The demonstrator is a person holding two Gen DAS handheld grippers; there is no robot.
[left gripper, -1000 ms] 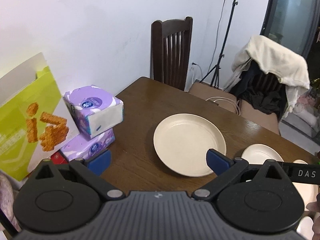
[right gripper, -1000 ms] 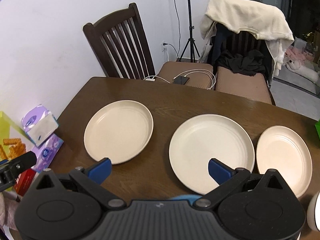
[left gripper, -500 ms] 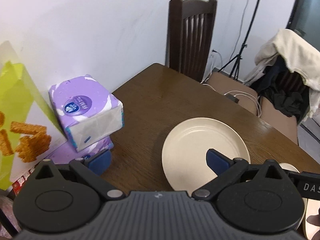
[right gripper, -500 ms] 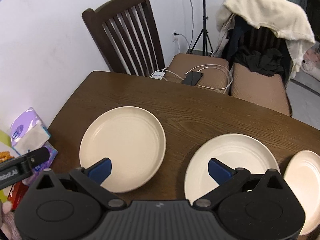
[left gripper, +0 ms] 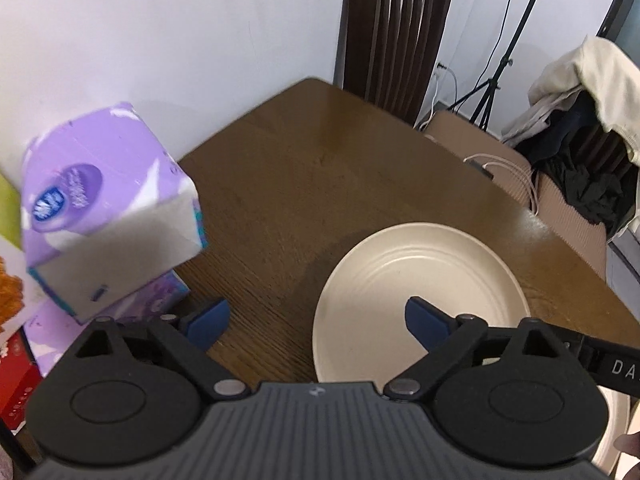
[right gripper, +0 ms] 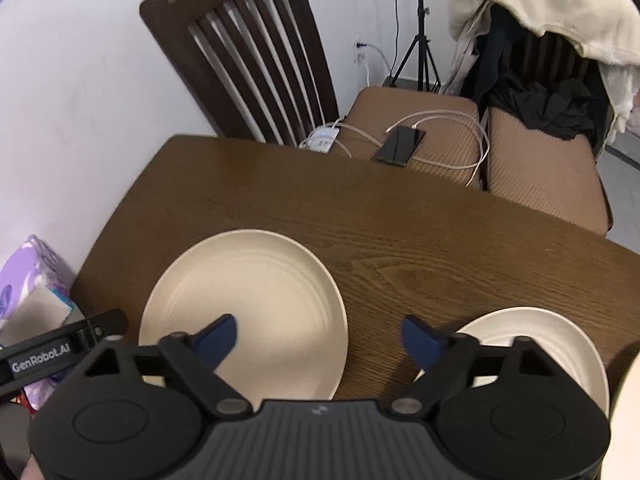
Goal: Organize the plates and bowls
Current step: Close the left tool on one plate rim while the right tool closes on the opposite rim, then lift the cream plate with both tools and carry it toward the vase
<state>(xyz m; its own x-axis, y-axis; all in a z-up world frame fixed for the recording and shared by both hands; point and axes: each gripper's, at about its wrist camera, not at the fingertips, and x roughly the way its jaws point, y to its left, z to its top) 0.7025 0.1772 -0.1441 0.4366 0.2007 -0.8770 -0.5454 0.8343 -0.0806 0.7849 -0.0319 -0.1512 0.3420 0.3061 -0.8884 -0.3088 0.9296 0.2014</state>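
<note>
A cream plate [left gripper: 420,280] lies on the brown table [left gripper: 320,168], near its left end. My left gripper [left gripper: 316,318] hangs over the plate's left rim; its jaws are closing, with the rim between the blue pads and nothing pressed. My right gripper [right gripper: 318,340] is over the right rim of the same plate [right gripper: 244,300]; its jaws are closing too, and its pads grip nothing. A second cream plate [right gripper: 532,340] lies to the right, partly hidden behind my right finger. The body of the left gripper [right gripper: 60,350] shows at the left edge of the right wrist view.
Two purple tissue packs [left gripper: 108,208] are stacked at the table's left edge, beside a snack box [left gripper: 8,292]. A dark wooden chair [right gripper: 248,68] stands behind the table. A phone with cables [right gripper: 400,144] lies on its seat. Another chair holds draped clothes [right gripper: 540,20].
Both grippers came down and forward toward the left plate, which now fills more of each view. Both pairs of jaws have narrowed a little. The third plate has left the right wrist view.
</note>
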